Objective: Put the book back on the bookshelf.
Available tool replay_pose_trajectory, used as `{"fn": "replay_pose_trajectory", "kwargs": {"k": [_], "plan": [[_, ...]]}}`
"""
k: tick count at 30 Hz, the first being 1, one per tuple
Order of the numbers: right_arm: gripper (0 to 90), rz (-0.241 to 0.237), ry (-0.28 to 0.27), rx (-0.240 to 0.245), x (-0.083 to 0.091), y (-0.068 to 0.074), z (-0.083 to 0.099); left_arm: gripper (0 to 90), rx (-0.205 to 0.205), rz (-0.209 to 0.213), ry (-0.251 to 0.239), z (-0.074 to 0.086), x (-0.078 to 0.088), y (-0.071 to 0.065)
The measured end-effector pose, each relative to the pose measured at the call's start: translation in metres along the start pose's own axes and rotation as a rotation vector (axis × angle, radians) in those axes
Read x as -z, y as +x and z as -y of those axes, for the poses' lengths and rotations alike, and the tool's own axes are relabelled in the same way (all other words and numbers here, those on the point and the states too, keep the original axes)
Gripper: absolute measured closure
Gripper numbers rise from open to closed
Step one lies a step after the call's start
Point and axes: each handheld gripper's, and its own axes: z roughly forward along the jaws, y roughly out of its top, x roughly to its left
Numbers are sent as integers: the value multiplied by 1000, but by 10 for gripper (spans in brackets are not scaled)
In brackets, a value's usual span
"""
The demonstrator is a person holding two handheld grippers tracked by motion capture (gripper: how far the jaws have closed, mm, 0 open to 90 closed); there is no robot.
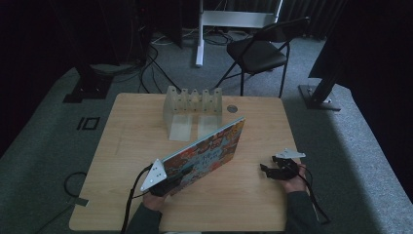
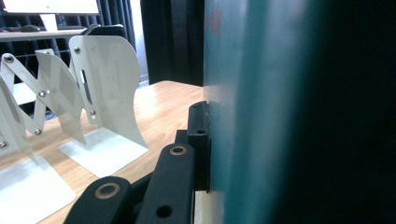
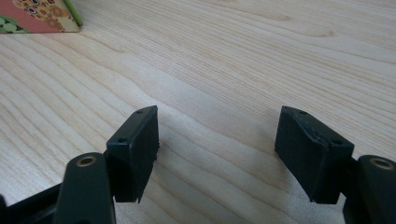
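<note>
left gripper (image 1: 163, 186) clamped on the near corner of the colourful book (image 1: 207, 151), tilted up off the table (image 1: 253, 195). right gripper (image 1: 273, 170) open, empty, resting beside. still to carry to the white rack (image 1: 192, 105); slotting not yet done.

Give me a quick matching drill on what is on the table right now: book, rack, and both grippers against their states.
Things:
1. picture book
2. white folding rack
3. left gripper
4. right gripper

States:
A. jaws open, nothing between them, above bare table
B. standing at the table's far edge
C. tilted up on its edge, held at one corner
D. shut on the book's edge

Pairs: 1-C, 2-B, 3-D, 4-A
</note>
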Motion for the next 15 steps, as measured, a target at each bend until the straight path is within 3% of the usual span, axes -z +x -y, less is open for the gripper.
{"fn": "replay_pose_trajectory", "kwargs": {"k": [15], "plan": [[299,-3,-1,-2,0,0,0,807,3,-21,0,1,8,1]]}}
